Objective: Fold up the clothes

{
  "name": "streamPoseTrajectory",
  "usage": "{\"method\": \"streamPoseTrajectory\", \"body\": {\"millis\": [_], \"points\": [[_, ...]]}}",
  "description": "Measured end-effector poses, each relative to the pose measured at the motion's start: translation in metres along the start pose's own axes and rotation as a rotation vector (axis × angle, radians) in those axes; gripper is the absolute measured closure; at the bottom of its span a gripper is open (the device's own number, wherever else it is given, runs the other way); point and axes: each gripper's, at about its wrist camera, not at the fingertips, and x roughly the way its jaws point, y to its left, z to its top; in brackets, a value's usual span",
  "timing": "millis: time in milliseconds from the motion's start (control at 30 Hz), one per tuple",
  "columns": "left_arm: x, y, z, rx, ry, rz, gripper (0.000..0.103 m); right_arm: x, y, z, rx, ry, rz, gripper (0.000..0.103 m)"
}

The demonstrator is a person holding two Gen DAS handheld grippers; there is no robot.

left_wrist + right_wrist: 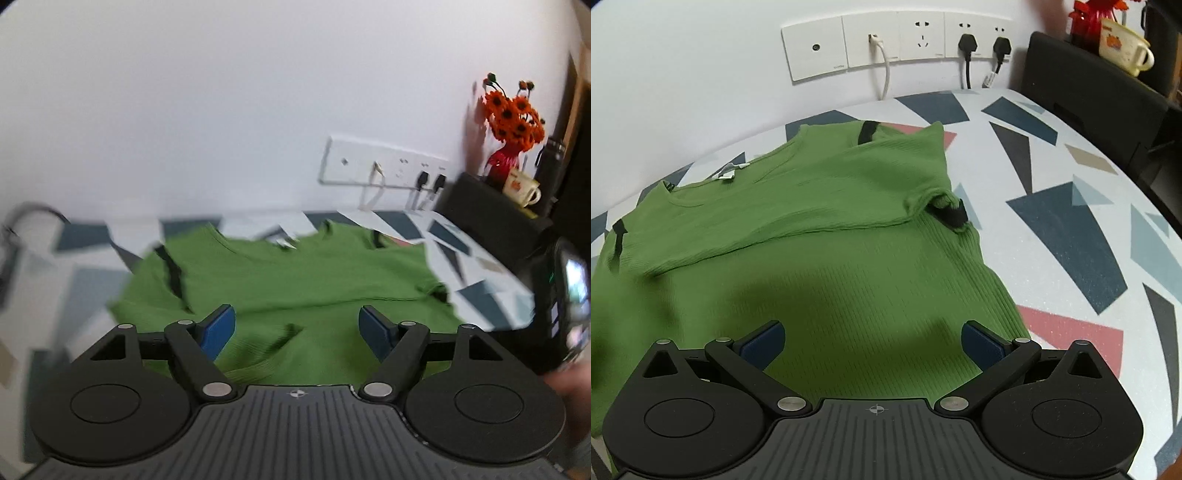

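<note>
From my seat, my left gripper (297,330) hangs with its jaws spread wide and nothing between them, low over the near part of the green top (295,280); my right gripper (873,341) stands the same, pads apart and empty, over the near right part of the same garment (820,258).

The top lies on the patterned tablecloth (1071,229), its collar toward the wall, with one layer already lying across the chest and a black-cuffed sleeve (951,214) tucked at the right edge.

My worries, left to right: the left side looks bunched, so a pinch there could take one layer only and drag the fold askew; the ribbed knit looks stretchy, so uneven pulls from my two grippers would skew the edges; on the right, the tucked sleeve could slip out if that edge is lifted carelessly.

What I cannot read: the left view is smeared by motion, so creases there are guesswork; the near hem is hidden beneath both gripper bodies; the garment's far left edge is cut off in the right view; whether either gripper touches the cloth, I cannot tell.
</note>
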Motion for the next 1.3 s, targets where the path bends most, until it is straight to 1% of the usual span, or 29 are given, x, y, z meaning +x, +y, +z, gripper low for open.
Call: {"method": "streamPoseTrajectory", "body": {"millis": [33, 67, 133, 167, 200, 300, 333, 367, 400, 433, 467, 533, 600, 667, 733, 767, 800, 867, 900, 967, 1000, 1067, 1100, 1200, 1233, 1300], "points": [[-0.004, 0.004, -0.007, 0.008, -0.007, 0.019, 0.027, -0.001, 0.000, -0.001, -0.005, -0.004, 0.002, 0.001], [-0.006, 0.014, -0.013, -0.011, 0.013, 0.034, 0.027, -0.002, 0.001, -0.003, -0.010, -0.006, 0.009, 0.002], [-0.006, 0.031, -0.024, -0.056, 0.057, 0.098, 0.027, -0.002, 0.004, -0.005, -0.022, -0.007, 0.033, 0.003], [-0.006, 0.040, -0.030, -0.079, 0.078, 0.130, 0.027, -0.002, 0.006, -0.007, -0.027, -0.007, 0.045, 0.009], [-0.006, 0.049, -0.036, -0.101, 0.100, 0.162, 0.027, -0.003, 0.009, -0.008, -0.035, -0.008, 0.061, 0.011], [-0.008, 0.071, -0.048, -0.147, 0.150, 0.266, 0.027, -0.007, 0.028, -0.013, -0.088, -0.015, 0.144, 0.017], [-0.008, 0.077, -0.051, -0.165, 0.159, 0.284, 0.027, -0.008, 0.037, -0.015, -0.114, -0.016, 0.181, 0.019], [-0.009, 0.084, -0.054, -0.183, 0.168, 0.302, 0.027, -0.009, 0.047, -0.017, -0.144, -0.017, 0.218, 0.023], [-0.011, 0.089, -0.056, -0.195, 0.173, 0.312, 0.027, -0.010, 0.057, -0.019, -0.178, -0.017, 0.255, 0.031], [-0.013, 0.092, -0.058, -0.205, 0.177, 0.323, 0.027, -0.010, 0.067, -0.020, -0.199, -0.008, 0.292, 0.037], [-0.017, 0.094, -0.060, -0.212, 0.178, 0.332, 0.027, -0.009, 0.077, -0.019, -0.204, 0.013, 0.329, 0.047], [-0.019, 0.092, -0.061, -0.213, 0.175, 0.339, 0.027, -0.005, 0.094, -0.016, -0.195, 0.049, 0.390, 0.048], [-0.021, 0.088, -0.060, -0.203, 0.168, 0.338, 0.027, 0.001, 0.104, -0.008, -0.121, 0.068, 0.410, 0.044], [-0.021, 0.085, -0.061, -0.188, 0.168, 0.331, 0.027, 0.009, 0.112, 0.000, -0.057, 0.077, 0.403, 0.044], [-0.022, 0.081, -0.061, -0.170, 0.173, 0.314, 0.027, 0.014, 0.118, 0.003, -0.047, 0.087, 0.391, 0.055], [-0.022, 0.080, -0.062, -0.161, 0.176, 0.305, 0.027, 0.016, 0.121, 0.004, -0.048, 0.093, 0.386, 0.070], [-0.021, 0.080, -0.062, -0.160, 0.178, 0.303, 0.027, 0.017, 0.122, 0.005, -0.055, 0.091, 0.376, 0.081], [-0.020, 0.080, -0.062, -0.158, 0.182, 0.300, 0.027, 0.013, 0.115, 0.008, -0.051, 0.065, 0.376, 0.092], [-0.019, 0.080, -0.062, -0.157, 0.184, 0.298, 0.027, 0.010, 0.107, 0.011, -0.032, 0.037, 0.363, 0.092], [-0.017, 0.080, -0.062, -0.155, 0.188, 0.295, 0.027, 0.005, 0.085, 0.016, 0.028, -0.044, 0.279, 0.091], [-0.016, 0.080, -0.062, -0.154, 0.190, 0.294, 0.027, 0.003, 0.076, 0.018, 0.056, -0.077, 0.221, 0.083], [-0.015, 0.080, -0.062, -0.152, 0.193, 0.291, 0.027, -0.001, 0.057, 0.022, 0.111, -0.145, 0.102, 0.070], [-0.014, 0.080, -0.062, -0.151, 0.195, 0.289, 0.027, -0.002, 0.048, 0.024, 0.136, -0.158, 0.079, 0.069], [-0.010, 0.079, -0.062, -0.148, 0.205, 0.287, 0.027, -0.005, 0.039, 0.018, 0.120, -0.120, 0.136, 0.069], [-0.007, 0.079, -0.062, -0.150, 0.209, 0.287, 0.027, -0.008, 0.040, 0.014, 0.091, -0.110, 0.161, 0.069], [-0.004, 0.079, -0.061, -0.158, 0.214, 0.288, 0.027, -0.015, 0.053, 0.001, -0.008, -0.097, 0.215, 0.067]]}}
